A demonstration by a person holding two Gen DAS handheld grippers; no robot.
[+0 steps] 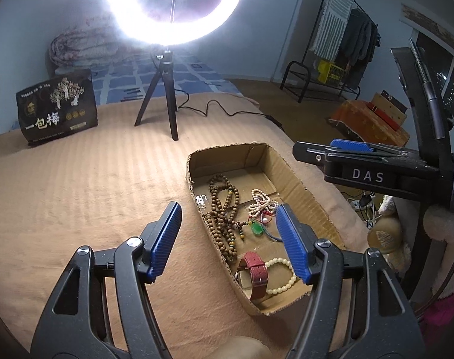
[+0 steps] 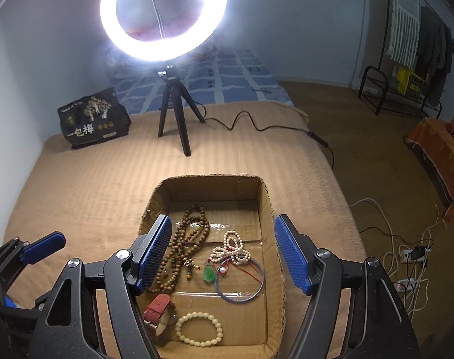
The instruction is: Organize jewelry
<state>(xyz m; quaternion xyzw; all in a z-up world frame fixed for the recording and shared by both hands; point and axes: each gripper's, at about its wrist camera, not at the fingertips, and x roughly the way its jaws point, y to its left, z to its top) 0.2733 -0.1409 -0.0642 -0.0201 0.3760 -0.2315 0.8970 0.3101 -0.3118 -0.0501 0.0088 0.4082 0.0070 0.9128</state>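
Note:
An open cardboard box [image 1: 304, 191] [image 2: 265, 197] sits on a tan blanket. Inside lie a brown wooden bead necklace [image 1: 224, 209] [image 2: 191, 233], a pale pearl strand [image 1: 261, 202] [image 2: 231, 248], a green pendant [image 1: 257, 229] [image 2: 209, 273], a red-strap watch [image 1: 255, 270] [image 2: 159, 306], a cream bead bracelet [image 1: 282, 275] [image 2: 198, 329] and a blue bangle [image 2: 241, 281]. My left gripper [image 1: 227, 227] is open and empty, low over the box's left wall. My right gripper [image 2: 222, 239] is open and empty above the box; it also shows from the side in the left wrist view [image 1: 346, 149].
A ring light on a black tripod [image 1: 161, 98] [image 2: 176, 113] stands on the blanket behind the box, its cable [image 1: 227, 110] [image 2: 256, 125] trailing right. A black snack bag [image 1: 58, 107] [image 2: 92, 119] stands at the back left. Floor cables and a power strip [image 2: 412, 254] lie right of the bed.

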